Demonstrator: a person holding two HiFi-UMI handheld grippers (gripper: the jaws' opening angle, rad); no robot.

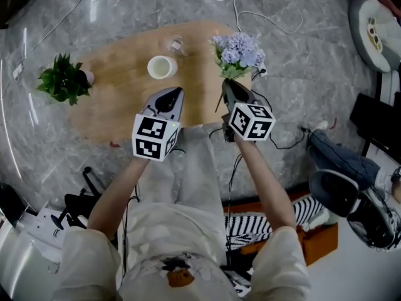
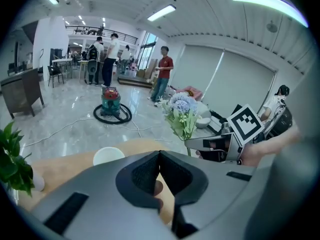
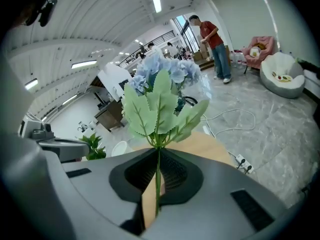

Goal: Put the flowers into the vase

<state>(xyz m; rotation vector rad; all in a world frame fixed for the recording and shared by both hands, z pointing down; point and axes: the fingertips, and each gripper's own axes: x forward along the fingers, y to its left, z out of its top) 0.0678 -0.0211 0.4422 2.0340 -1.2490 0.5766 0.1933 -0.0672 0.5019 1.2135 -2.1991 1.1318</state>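
A bunch of pale blue flowers (image 1: 238, 50) with green leaves stands upright over the right end of the wooden table (image 1: 119, 105). My right gripper (image 1: 227, 88) is shut on its thin green stem (image 3: 158, 181), and the blooms (image 3: 162, 76) rise above the jaws. A white round vase (image 1: 161, 67), seen from above, stands mid-table, with a small clear glass (image 1: 176, 44) behind it. My left gripper (image 1: 170, 96) hovers just in front of the vase (image 2: 108, 155), tips together with nothing between them. From the left gripper view the flowers (image 2: 182, 109) are to the right.
A green potted plant (image 1: 62, 80) sits at the table's left end. Cables and a power strip (image 1: 260, 71) lie on the marble floor behind the table. A vacuum cleaner (image 2: 112, 104) and several standing people are farther off. A padded seat (image 1: 374, 30) is at the far right.
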